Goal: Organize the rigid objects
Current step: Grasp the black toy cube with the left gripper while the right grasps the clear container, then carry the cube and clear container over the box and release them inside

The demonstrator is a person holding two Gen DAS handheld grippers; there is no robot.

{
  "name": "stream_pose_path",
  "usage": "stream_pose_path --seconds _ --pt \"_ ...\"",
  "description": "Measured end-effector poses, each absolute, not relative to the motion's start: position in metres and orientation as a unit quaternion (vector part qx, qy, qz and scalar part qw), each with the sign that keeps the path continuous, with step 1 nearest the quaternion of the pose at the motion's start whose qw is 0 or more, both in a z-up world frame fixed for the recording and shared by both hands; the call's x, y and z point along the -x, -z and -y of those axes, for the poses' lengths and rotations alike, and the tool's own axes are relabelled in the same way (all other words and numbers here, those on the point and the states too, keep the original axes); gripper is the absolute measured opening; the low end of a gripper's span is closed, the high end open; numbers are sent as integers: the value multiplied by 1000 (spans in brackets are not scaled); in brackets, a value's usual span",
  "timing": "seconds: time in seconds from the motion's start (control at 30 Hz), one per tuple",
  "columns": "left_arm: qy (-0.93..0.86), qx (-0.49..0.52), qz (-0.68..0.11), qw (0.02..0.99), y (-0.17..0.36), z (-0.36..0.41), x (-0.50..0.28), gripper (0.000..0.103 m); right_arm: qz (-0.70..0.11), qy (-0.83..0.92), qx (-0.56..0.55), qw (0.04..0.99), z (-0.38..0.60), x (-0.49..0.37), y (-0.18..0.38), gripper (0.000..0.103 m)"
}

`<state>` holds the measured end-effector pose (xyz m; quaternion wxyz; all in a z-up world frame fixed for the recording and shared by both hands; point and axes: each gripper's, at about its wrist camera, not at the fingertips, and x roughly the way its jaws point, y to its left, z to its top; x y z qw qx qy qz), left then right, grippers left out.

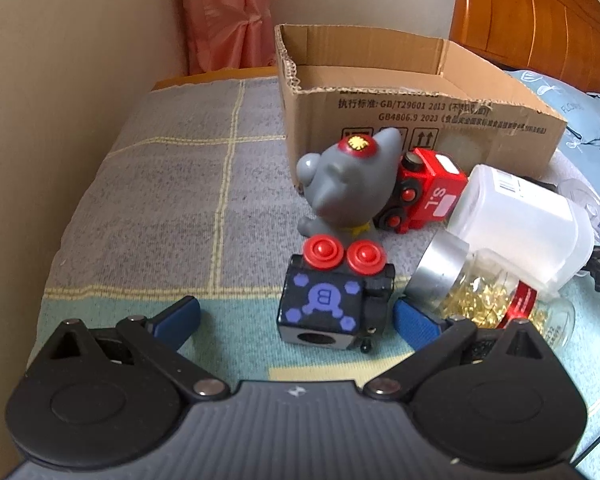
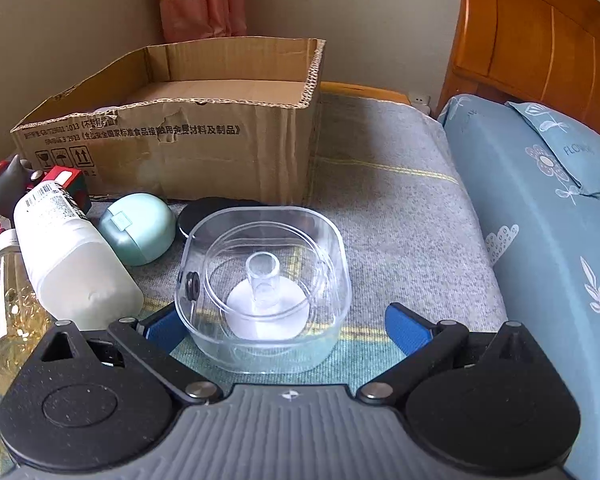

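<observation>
While both tools hover low over the bed blanket, my left hand-held gripper is spread wide, fingers apart; the black toy block with red wheels lies between its blue pads, nearer the right pad, touching neither that I can tell. My right hand-held gripper is likewise spread, the clear plastic container sitting between its fingers, close to the left pad. Cardboard box stands open just beyond.

Left gripper: jaws spread wide, held low just before the cardboard box.
Right gripper: jaws spread wide, likewise positioned.
</observation>
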<state>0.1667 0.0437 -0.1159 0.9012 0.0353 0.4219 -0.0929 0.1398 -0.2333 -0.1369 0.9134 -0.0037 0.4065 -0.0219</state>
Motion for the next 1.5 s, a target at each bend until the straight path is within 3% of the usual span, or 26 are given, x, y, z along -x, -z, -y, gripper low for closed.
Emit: stream_pose_path --seconds 0.1,0.23,0.43,0.6,0.67,1.1,1.5 --pt "97 -36 -421 901 116 -43 -169 97 -409 13 8 912 232 -144 136 103" --pt "109 -41 -415 902 112 -40 -168 77 -411 6 17 911 229 -150 135 103" --pt "128 -49 -413 900 109 -36 -168 61 -408 -12 43 912 220 -155 131 101" --pt "140 -54 -414 898 108 -34 -168 52 -410 -22 57 910 215 -156 128 85" --pt "142 -58 -415 897 107 -33 -168 51 -411 -24 62 909 214 -156 126 81" --pt "153 -86 -434 884 96 -37 -161 50 -415 -45 46 907 221 -142 109 81" --pt "185 -129 -416 881 40 -38 -150 50 -390 -93 41 915 226 -127 56 81"
